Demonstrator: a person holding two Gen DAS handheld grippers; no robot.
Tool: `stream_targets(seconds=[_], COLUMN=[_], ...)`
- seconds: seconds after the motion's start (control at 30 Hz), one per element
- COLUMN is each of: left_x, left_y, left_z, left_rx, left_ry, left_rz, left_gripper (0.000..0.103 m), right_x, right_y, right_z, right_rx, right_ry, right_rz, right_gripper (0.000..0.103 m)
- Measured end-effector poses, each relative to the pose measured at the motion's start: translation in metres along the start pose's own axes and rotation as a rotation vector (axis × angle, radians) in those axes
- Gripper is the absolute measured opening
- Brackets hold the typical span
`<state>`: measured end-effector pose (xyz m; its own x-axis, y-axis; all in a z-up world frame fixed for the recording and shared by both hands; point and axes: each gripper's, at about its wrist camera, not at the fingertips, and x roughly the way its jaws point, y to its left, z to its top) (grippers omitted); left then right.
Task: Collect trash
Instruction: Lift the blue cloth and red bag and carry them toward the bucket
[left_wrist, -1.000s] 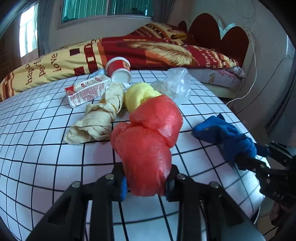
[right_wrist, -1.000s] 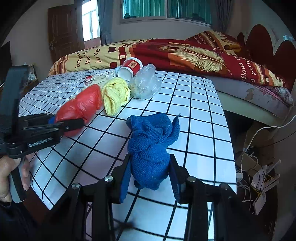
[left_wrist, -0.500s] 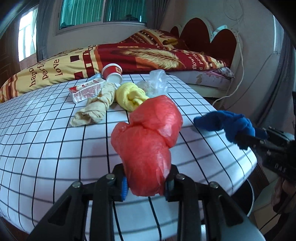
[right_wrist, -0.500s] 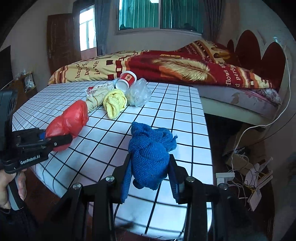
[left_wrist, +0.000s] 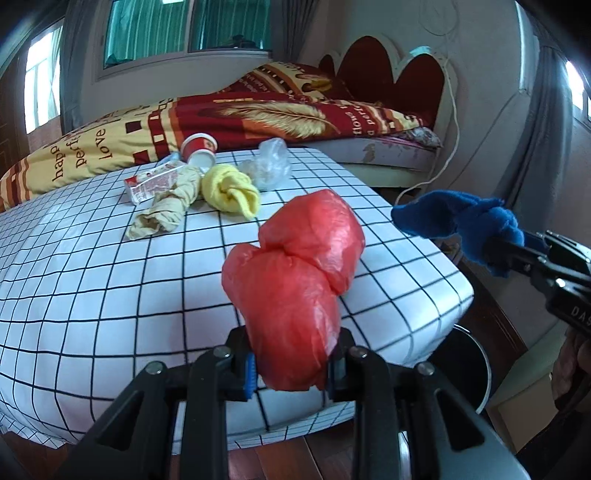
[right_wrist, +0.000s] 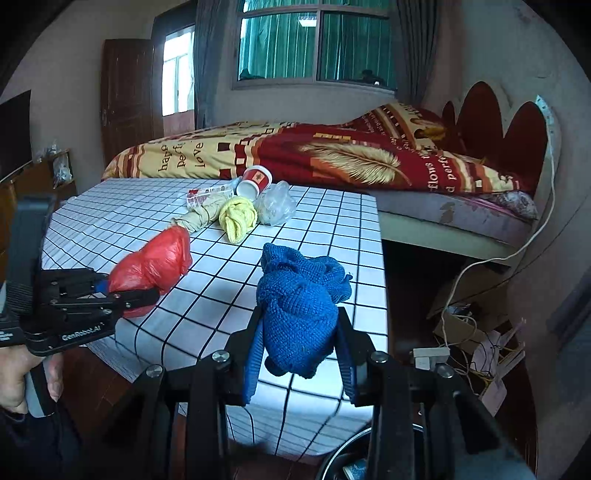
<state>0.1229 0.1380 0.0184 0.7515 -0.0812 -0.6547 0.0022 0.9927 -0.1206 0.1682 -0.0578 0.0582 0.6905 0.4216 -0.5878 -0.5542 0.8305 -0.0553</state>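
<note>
My left gripper (left_wrist: 290, 369) is shut on a crumpled red plastic bag (left_wrist: 295, 284) and holds it off the table near the front edge; the bag also shows in the right wrist view (right_wrist: 151, 267). My right gripper (right_wrist: 299, 362) is shut on a knotted blue knit cloth (right_wrist: 301, 295), held past the table's front right corner; the cloth also shows in the left wrist view (left_wrist: 458, 221). A round dark bin (left_wrist: 469, 365) stands on the floor below, and its rim shows in the right wrist view (right_wrist: 343, 454).
On the grid-patterned table (left_wrist: 92, 277) lie a yellow cloth (left_wrist: 231, 190), a beige rag (left_wrist: 166, 210), a clear plastic bag (left_wrist: 271, 166), a red paper cup (left_wrist: 197, 149) and a small carton (left_wrist: 153, 182). A bed (right_wrist: 314, 155) stands behind. Cables (right_wrist: 465, 325) lie on the floor at right.
Both grippers have lifted their loads and pulled back from the table toward its front right corner. The bin on the floor has come into view.
</note>
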Motion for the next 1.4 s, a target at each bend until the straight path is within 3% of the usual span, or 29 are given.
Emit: stream_targets(seconds=[0.2, 0.9, 1.4], left_x=[-0.006, -0.001, 0.026], left_y=[-0.021, -0.117, -0.195], left_z=[-0.005, -0.016, -0.044], left_rx=[0.031, 0.143, 0.253], left_ry=[-0.001, 0.028, 0.136], left_rz=[-0.031, -0.176, -0.326], left_gripper=[0.027, 0.027, 0.027], right_x=[-0.031, -0.070, -0.087], right_y=[-0.017, -0.087, -0.131], right_z=[-0.019, -0.074, -0.125], right_rx=[0.043, 0.181, 0.248], right_ry=[-0.023, 0.013, 0.088], right_rz=[-0.028, -0.154, -0.232], right_gripper=[0.038, 0.038, 0.038])
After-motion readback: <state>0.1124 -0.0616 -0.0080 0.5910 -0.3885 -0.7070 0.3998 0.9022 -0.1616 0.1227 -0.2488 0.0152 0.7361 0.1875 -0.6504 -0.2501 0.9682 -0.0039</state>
